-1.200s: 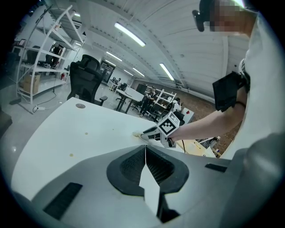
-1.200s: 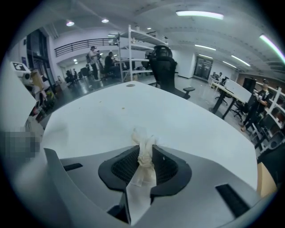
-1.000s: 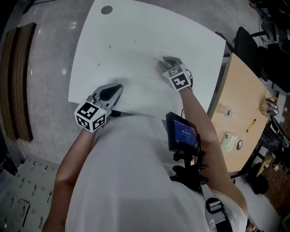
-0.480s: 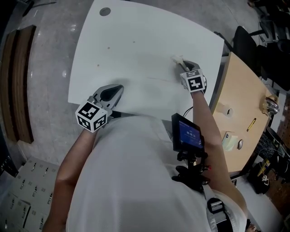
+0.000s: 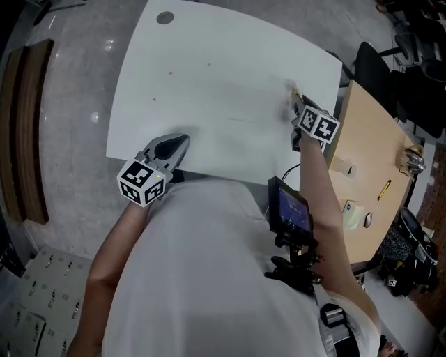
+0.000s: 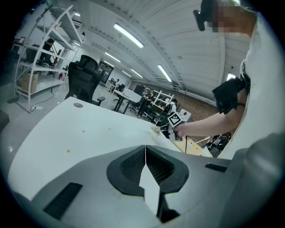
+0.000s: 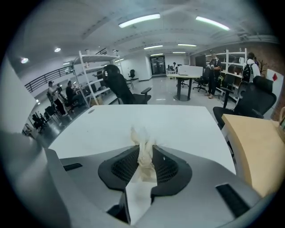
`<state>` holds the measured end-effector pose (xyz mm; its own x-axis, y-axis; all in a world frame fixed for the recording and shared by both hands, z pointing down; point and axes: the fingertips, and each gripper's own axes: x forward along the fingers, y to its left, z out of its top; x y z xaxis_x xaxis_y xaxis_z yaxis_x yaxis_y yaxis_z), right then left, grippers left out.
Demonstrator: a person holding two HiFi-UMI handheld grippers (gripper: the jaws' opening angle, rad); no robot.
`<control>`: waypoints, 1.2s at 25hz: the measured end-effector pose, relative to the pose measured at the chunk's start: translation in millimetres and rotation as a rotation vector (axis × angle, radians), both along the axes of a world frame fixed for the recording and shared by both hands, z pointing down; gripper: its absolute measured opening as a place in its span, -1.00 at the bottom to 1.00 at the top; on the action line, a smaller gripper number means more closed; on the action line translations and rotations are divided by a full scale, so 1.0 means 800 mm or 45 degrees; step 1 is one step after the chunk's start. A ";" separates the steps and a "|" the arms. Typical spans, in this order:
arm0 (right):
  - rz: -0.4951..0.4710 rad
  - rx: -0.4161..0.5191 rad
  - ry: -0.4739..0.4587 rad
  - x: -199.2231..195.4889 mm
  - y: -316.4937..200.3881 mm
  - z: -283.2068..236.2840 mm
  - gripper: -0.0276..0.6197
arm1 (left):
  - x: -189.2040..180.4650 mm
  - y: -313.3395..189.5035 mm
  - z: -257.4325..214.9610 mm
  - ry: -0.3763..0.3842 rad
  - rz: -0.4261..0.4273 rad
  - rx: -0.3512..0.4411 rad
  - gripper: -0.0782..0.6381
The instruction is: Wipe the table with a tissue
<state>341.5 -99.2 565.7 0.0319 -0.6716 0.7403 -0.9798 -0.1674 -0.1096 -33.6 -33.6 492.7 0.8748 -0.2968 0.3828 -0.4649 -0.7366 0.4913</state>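
Note:
The white table (image 5: 209, 70) fills the upper middle of the head view. My right gripper (image 5: 296, 103) is near the table's right edge, shut on a crumpled off-white tissue (image 5: 290, 89) that sticks out past its tips. In the right gripper view the tissue (image 7: 141, 138) is pinched between the two pads, above the table (image 7: 187, 124). My left gripper (image 5: 180, 141) rests at the table's near edge, its jaws shut with nothing between them. From the left gripper view the right gripper (image 6: 165, 128) and the tissue (image 6: 156, 128) show far across the table (image 6: 80, 133).
A few small specks (image 5: 171, 72) mark the tabletop, and a round grommet (image 5: 164, 17) sits at its far left corner. A wooden desk (image 5: 376, 139) with a yellow pen (image 5: 385, 193) adjoins on the right. Behind it stands a black chair (image 5: 376, 66).
My right gripper has carried the tissue to the right across the table, almost to its right edge, and has rolled. The left gripper has stayed put.

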 end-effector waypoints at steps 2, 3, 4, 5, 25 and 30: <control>-0.025 0.010 -0.008 -0.022 -0.004 -0.003 -0.64 | -0.006 -0.002 -0.001 0.008 0.010 0.009 -0.76; -0.039 0.012 -0.023 -0.035 -0.007 -0.003 -0.64 | -0.010 -0.005 -0.002 0.012 0.012 0.014 -0.76; -0.053 0.014 -0.042 -0.050 -0.010 -0.003 -0.64 | -0.014 -0.008 -0.003 0.016 0.013 0.017 -0.76; -0.071 0.015 -0.061 -0.066 -0.014 -0.004 -0.64 | -0.019 -0.011 -0.003 0.018 0.013 0.019 -0.76; -0.373 -0.065 -0.051 -0.230 -0.097 0.019 -0.63 | -0.095 -0.034 0.005 0.033 -0.065 0.009 -0.76; -0.380 -0.072 0.015 -0.232 -0.110 0.023 -0.64 | -0.109 -0.039 0.006 0.036 -0.066 0.004 -0.76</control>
<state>156.0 -187.2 584.4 -0.1518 -0.6102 0.7776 -0.9877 0.1227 -0.0965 -121.2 -64.7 497.4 0.8685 -0.3435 0.3573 -0.4888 -0.7132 0.5024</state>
